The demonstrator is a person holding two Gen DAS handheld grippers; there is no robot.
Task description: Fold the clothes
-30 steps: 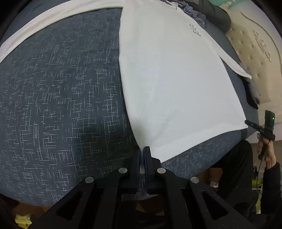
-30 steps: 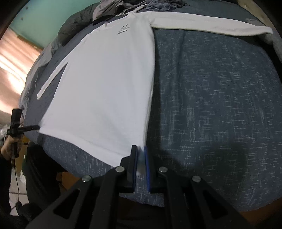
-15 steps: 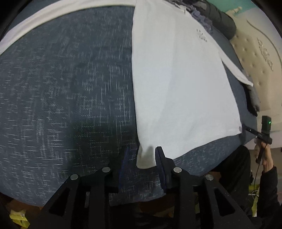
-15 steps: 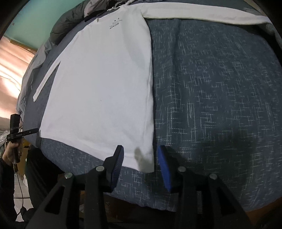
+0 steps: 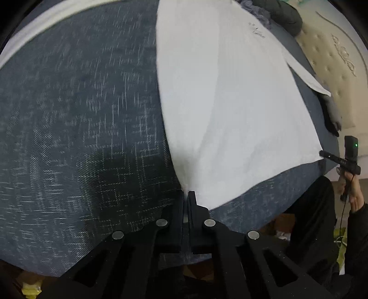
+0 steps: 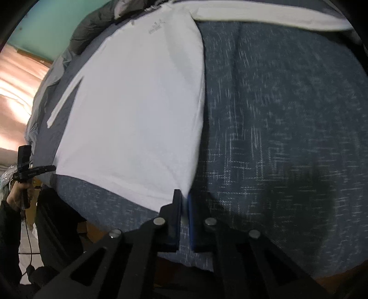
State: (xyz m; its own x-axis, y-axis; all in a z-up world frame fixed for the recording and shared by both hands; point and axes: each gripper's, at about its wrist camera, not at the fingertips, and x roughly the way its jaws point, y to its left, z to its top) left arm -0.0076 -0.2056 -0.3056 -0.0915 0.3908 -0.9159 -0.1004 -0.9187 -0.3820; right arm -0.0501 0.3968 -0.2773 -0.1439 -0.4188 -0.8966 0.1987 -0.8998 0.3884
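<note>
A white long-sleeved shirt (image 5: 230,115) (image 6: 133,115) lies flat, front up, on the dark blue bed cover (image 5: 80,115) (image 6: 276,115). My left gripper (image 5: 185,195) sits at the shirt's near hem corner, its jaws closing tight with the white cloth pinched between the pads. My right gripper (image 6: 184,195) is at the other hem corner, jaws closing likewise on the cloth. Each wrist view shows the other gripper at the far hem corner, held by a hand (image 5: 352,195) (image 6: 16,197). One sleeve (image 5: 34,41) (image 6: 264,18) stretches out sideways; the other sleeve (image 5: 306,76) (image 6: 64,103) lies along the body.
A heap of grey and dark clothes (image 5: 283,13) (image 6: 92,30) lies beyond the collar. A cream tufted headboard (image 5: 333,57) stands past the bed's side. The bed's near edge runs just under both grippers, with the person's dark trousers (image 5: 310,218) below it.
Both grippers were shut on the hem corners, opened around them half a second ago, and are now shut on the corners again. The hands stayed in place.
</note>
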